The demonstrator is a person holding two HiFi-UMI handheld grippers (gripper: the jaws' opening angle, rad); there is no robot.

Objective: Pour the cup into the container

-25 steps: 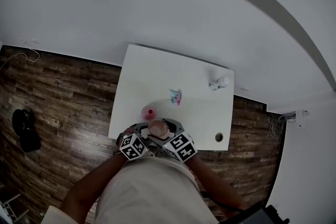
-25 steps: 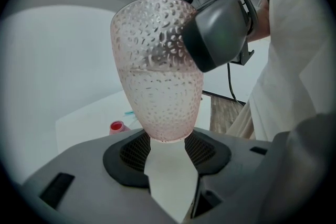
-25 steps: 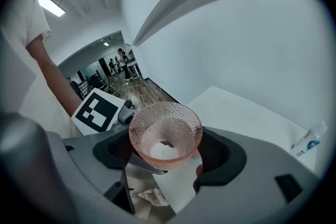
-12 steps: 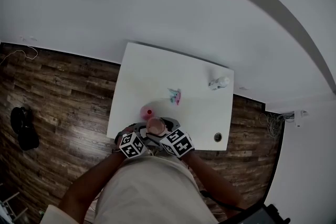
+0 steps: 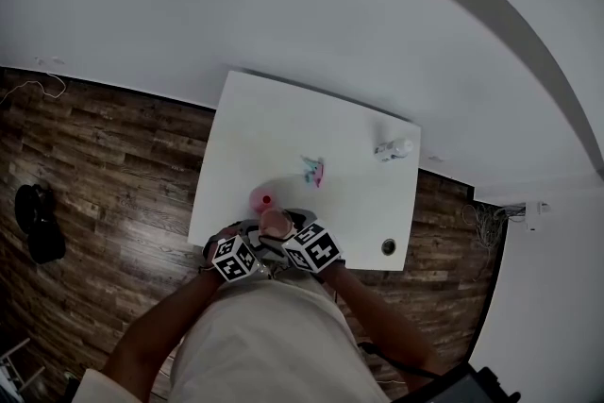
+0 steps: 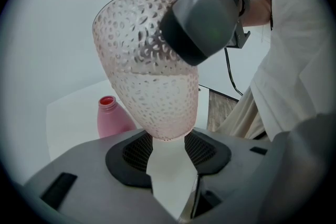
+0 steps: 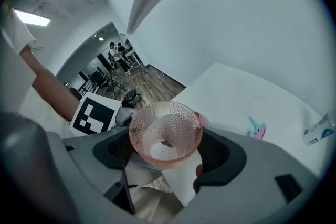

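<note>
While the cup [image 5: 276,222] is held off the table [image 5: 283,109] at its near edge, the pour itself has not begun. At the left, the left gripper [image 6: 169,139] pinches the cup's narrow base between its black pads. Just beyond it on the table stands the pink bottle [image 6: 113,118], uncapped, with a small red mouth. The cup, pink and dimpled, sits roughly upright between the two grippers; whether it holds liquid cannot be told for sure. To its right, the right gripper [image 7: 165,155] clamps the cup higher up, its pads pressed on the wall below the rim. Farther right on the table lie a teal-and-pink trinket [image 5: 314,171] and, at the far right corner, a white tube [image 5: 394,148], both well apart from the work. This looks like the carrying step, perhaps a handover. Next, one gripper should probably let go; the other must bring the rim over the bottle's mouth and tip slowly, since that opening is narrow and a light bottle could topple.
</note>
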